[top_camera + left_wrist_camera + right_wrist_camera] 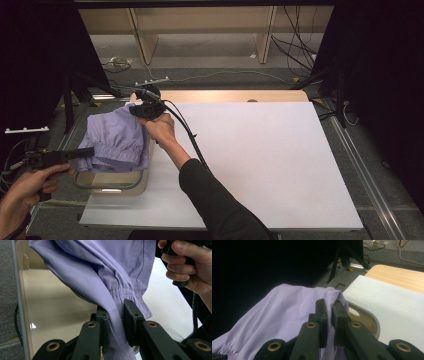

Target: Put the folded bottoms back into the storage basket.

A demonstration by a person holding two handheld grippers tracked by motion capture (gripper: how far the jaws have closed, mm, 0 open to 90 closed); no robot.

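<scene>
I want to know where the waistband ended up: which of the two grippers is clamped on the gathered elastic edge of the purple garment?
The left gripper: its fingers pinch the puckered elastic hem of the purple garment. The right gripper grips a smooth fold instead.

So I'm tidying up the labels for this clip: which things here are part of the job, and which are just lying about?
In the job:
- lilac garment, pinched at two spots
- left gripper and right gripper, both shut on it
- clear tub under the garment

Lying about:
- white board on the table
- floor cables
- wooden shelf unit
</scene>
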